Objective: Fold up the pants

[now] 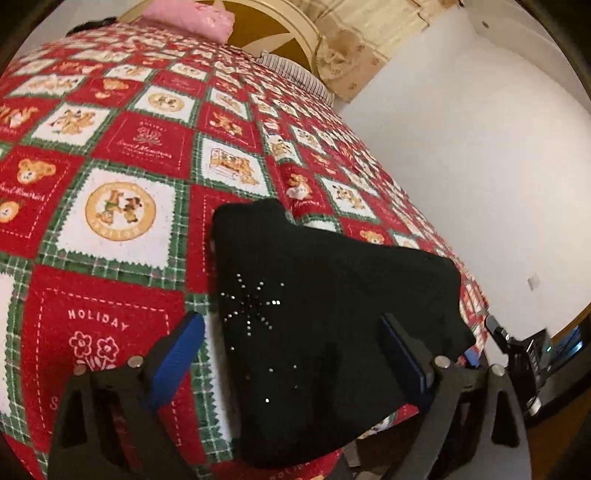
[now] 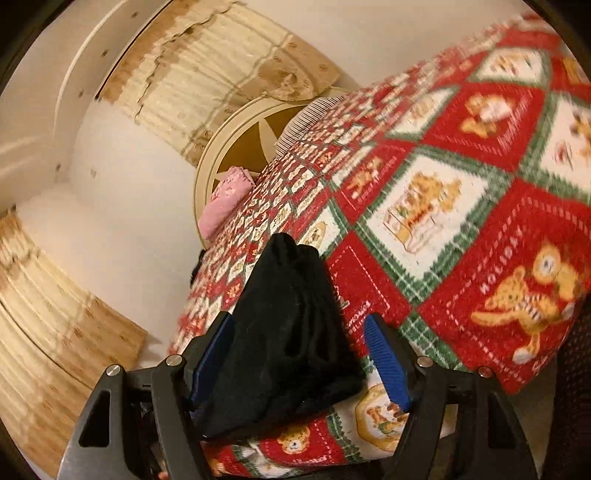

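Bedspread (image 1: 110, 206); fingers (image 1: 181, 354) apart, astride pants (image 1: 325, 332)

The black pants (image 1: 325, 325) lie folded into a compact, several-layered bundle on the bed near its front edge and close to a side edge, with small rhinestones in a starburst pattern on the top face

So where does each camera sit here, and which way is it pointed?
Left wrist: on the left tongs, looking down across the black pants on the holiday bedspread toward the headboard; both blue pads show, open.
Right wrist: on the right tongs, rolled sideways, facing the pants edge-on; open pads show.
Shared: pants, bedspread, pink pillow, headboard.
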The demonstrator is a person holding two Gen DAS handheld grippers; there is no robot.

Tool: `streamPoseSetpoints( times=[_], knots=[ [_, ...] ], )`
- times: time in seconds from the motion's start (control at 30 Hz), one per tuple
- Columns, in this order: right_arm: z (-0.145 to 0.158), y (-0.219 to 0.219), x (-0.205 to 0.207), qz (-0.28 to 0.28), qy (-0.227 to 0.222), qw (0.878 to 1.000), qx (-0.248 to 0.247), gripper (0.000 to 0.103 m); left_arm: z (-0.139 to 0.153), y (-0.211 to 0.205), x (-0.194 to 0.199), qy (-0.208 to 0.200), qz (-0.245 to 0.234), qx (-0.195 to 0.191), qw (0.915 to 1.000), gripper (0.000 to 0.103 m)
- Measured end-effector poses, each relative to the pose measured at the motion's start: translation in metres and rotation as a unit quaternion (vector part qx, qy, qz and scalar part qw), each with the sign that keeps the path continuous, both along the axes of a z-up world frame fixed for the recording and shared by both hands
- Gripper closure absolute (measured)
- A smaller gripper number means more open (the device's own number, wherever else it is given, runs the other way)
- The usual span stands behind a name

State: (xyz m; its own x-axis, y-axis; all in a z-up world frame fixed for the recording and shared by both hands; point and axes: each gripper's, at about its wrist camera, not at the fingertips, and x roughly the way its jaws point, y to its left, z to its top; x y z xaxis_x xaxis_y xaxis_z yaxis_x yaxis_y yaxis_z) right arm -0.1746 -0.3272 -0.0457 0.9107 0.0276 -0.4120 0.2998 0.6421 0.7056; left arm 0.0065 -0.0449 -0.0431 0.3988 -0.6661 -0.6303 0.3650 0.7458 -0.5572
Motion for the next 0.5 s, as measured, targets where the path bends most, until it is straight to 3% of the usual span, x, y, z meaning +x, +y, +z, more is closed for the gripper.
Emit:
streamPoseSetpoints(
  times=[0.1,0.2,0.33,0.4,0.5],
  knots=[
    [-0.007,0.008,0.010,0.019,0.018,1.000,-0.002,0.029,-0.001,0.000,-0.001,0.003,0.005,0.004,1.0000,0.014],
    [-0.006,0.019,0.017,0.024,0.037,0.998,-0.041,0.029,-0.002,-0.002,-0.004,0.011,-0.002,0.000,0.9999,0.027],
    [-0.002,0.025,0.024,0.033,0.061,0.995,-0.076,0.029,-0.003,-0.003,-0.009,0.009,-0.003,0.006,0.9999,0.033],
    [-0.005,0.021,0.021,0.031,0.055,0.996,-0.066,0.029,-0.005,-0.002,-0.008,0.021,-0.003,-0.006,0.9998,0.052],
    [-0.010,0.014,0.018,0.018,0.043,0.998,-0.041,0.029,-0.011,0.003,-0.004,0.049,0.005,-0.028,0.9984,0.067]
  ],
)
